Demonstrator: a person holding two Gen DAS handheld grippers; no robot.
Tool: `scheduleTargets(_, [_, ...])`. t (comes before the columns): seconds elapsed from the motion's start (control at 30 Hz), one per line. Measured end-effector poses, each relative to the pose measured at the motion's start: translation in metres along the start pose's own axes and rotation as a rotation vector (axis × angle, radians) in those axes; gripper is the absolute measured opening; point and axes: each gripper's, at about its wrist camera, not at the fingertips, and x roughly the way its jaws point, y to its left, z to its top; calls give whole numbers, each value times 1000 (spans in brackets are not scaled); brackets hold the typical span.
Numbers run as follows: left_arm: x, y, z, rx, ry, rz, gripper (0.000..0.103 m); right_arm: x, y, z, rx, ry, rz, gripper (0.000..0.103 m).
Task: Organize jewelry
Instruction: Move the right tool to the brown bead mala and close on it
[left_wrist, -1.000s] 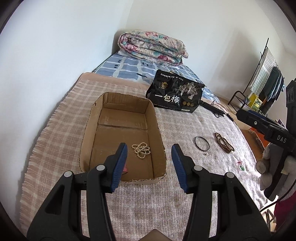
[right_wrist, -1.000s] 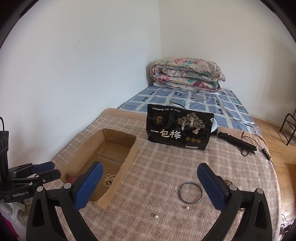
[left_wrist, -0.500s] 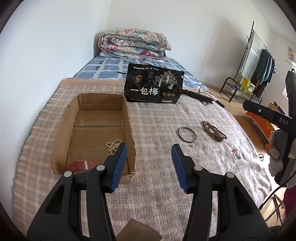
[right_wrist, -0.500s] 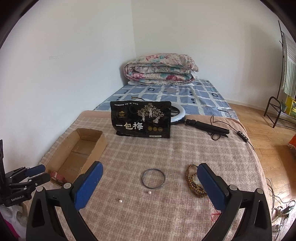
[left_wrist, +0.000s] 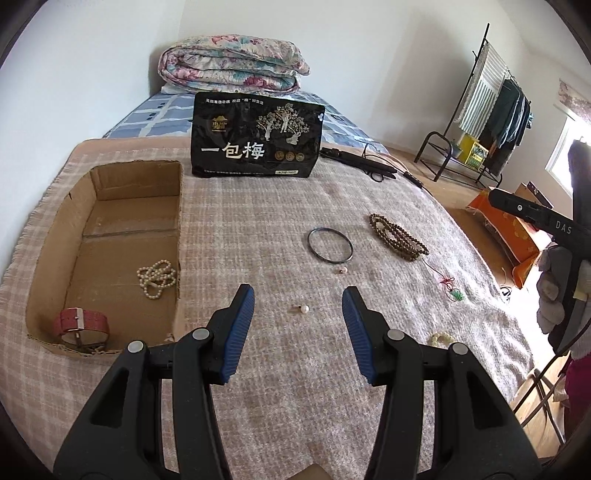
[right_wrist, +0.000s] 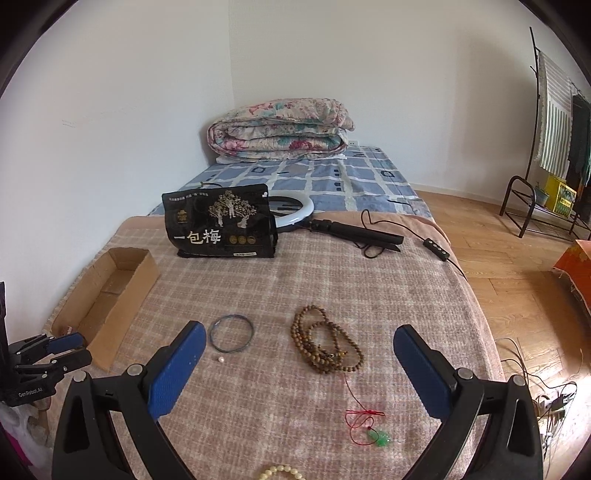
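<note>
Both hand-held grippers, left (left_wrist: 298, 309) and right (right_wrist: 299, 354), jaws apart and empty, had swung from the cardboard box (left_wrist: 55, 236) toward the loose wooden beads (right_wrist: 325, 345), likely next.

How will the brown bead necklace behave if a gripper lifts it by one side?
The brown bead necklace lies in loose coils, so it is probably floppy and would uncoil and dangle. Its red cord with the green pendant would likely trail behind and swing.
</note>
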Motion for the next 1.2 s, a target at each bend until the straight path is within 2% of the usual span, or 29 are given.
scheduleTargets(0.2, [22,-8,-5,12,35,-25,50,21,-24,-8,17,48,19,93])
scheduleTargets(0.53, [59,-17,-14,28,93,-62,50,74,-32,-19,-36,167,97,78])
scheduleTargets(0.57, [63,-18,-15,30,100,-65,44,80,-32,-20,-40,178,102,76])
scheduleTargets(0.77, [91,-25,-21,61,148,-57,32,109,-32,-27,-102,244,119,66])
scheduleTargets(1.1, [117,-20,-24,78,164,27,30,145,-23,-30,-202,304,133,57])
scheduleTargets(1.2, [121,-17,-24,71,176,36,22,156,-20,-31,-219,316,138,55])
